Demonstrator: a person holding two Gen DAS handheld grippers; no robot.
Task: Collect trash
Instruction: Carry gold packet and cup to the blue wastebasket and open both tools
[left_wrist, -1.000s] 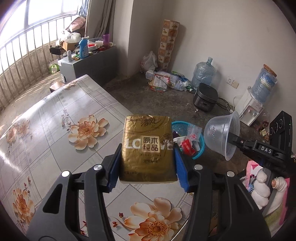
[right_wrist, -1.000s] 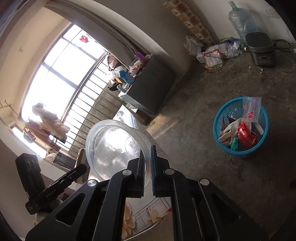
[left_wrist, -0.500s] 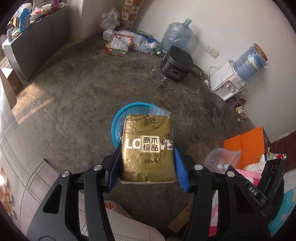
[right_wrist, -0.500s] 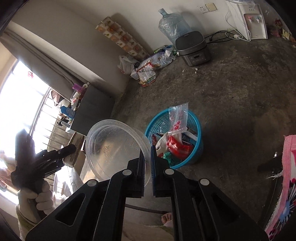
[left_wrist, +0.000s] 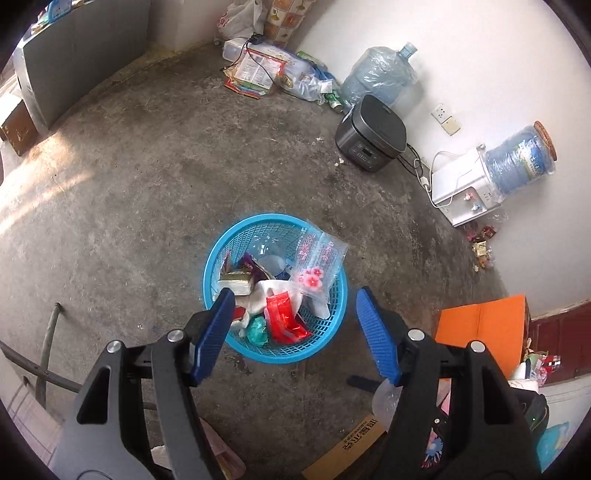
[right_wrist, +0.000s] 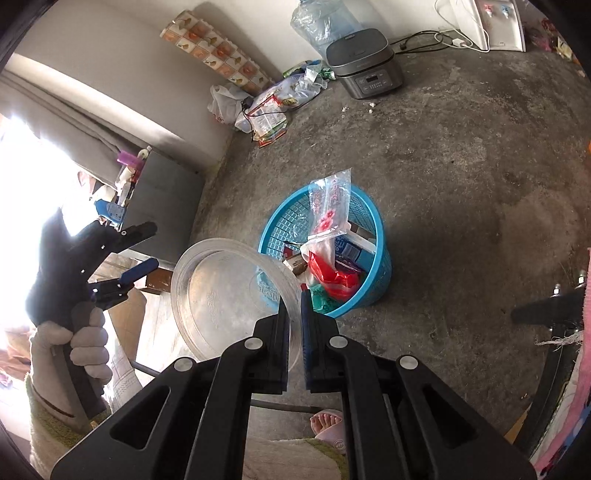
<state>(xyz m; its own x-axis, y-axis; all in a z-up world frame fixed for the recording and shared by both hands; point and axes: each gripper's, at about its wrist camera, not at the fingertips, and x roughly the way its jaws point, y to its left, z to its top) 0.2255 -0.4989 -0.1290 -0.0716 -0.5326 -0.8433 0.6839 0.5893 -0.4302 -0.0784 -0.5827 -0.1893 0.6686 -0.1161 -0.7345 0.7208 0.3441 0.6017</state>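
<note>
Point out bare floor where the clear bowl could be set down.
Free: the floor between the blue basket and the rice cooker, and the floor left of the basket. Crowded: the corner litter, the wall by the water dispenser.

Bare floor (left_wrist: 129, 192) rings the blue basket (left_wrist: 221, 243); above its rim a clear bag (left_wrist: 319, 258) juts, partly blocking entry.

Left gripper (left_wrist: 295, 325) pitched steeply down, blue pads (left_wrist: 216, 332) spread wide and opening, nothing between them. From the right wrist view it sits off to the left, gripped by a gloved left hand (right_wrist: 83, 339) with a fuzzy cuff at the wrist. Right gripper (right_wrist: 294, 325) also angled down, jaws nearly together, pinching the rim of a clear plastic bowl (right_wrist: 229, 295). Bare toes in a slipper (right_wrist: 327, 422) show at the bottom edge.
</note>
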